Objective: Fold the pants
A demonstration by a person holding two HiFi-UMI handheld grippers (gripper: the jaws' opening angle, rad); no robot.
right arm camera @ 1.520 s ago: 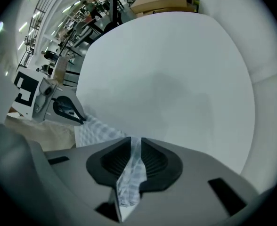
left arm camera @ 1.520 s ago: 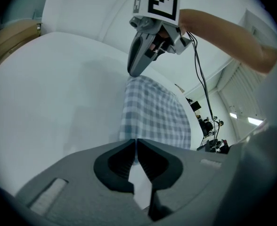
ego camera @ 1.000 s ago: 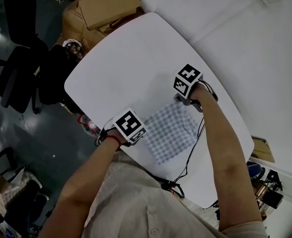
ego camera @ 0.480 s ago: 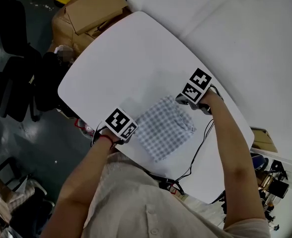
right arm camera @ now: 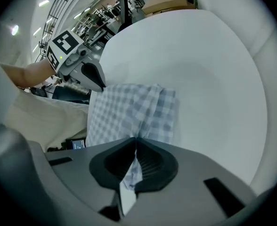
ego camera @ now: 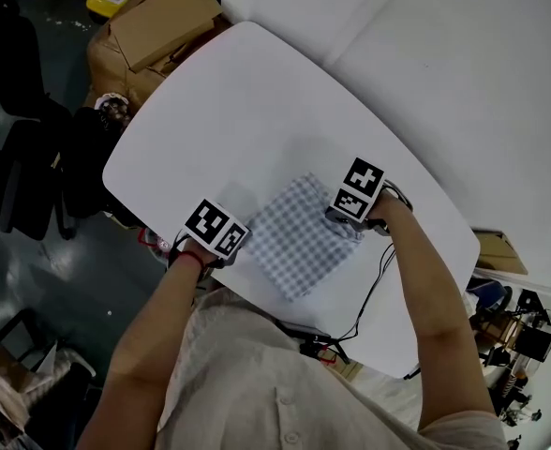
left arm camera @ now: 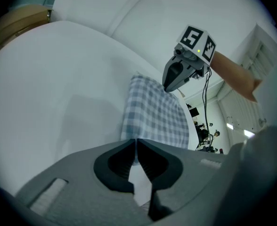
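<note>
Rightward no longer, the right gripper (right arm camera: 135, 139) has swung in from the far right corner of the checked pants (ego camera: 299, 242) and now hangs over their right side, while the left gripper (left arm camera: 135, 140) has hardly shifted at the cloth's near left edge.

Nearest the camera, the person's two bare forearms reach down to the white table (ego camera: 238, 111). The left tongs are clenched, the checked edge running straight into their tips, so they appear to pinch the cloth. The right tongs grasp a strip of the same fabric, which hangs between them; they have just been easing apart by a hair, yet the pads remain on the cloth.

Between the two grippers the pants lie as a small, compact rectangle on the near right part of the table, close to its near edge. A raised ridge of fabric runs down the side the right gripper holds, so that top layer is not yet flat.

By the look of it the folding is well advanced: the legs are already doubled into a bundle, and what remains is to lay this last flap down, let go on both sides and perhaps smooth it.

Beyond the far left of the table stand cardboard boxes (ego camera: 158, 26) and a dark office chair (ego camera: 27, 167) on the floor.
</note>
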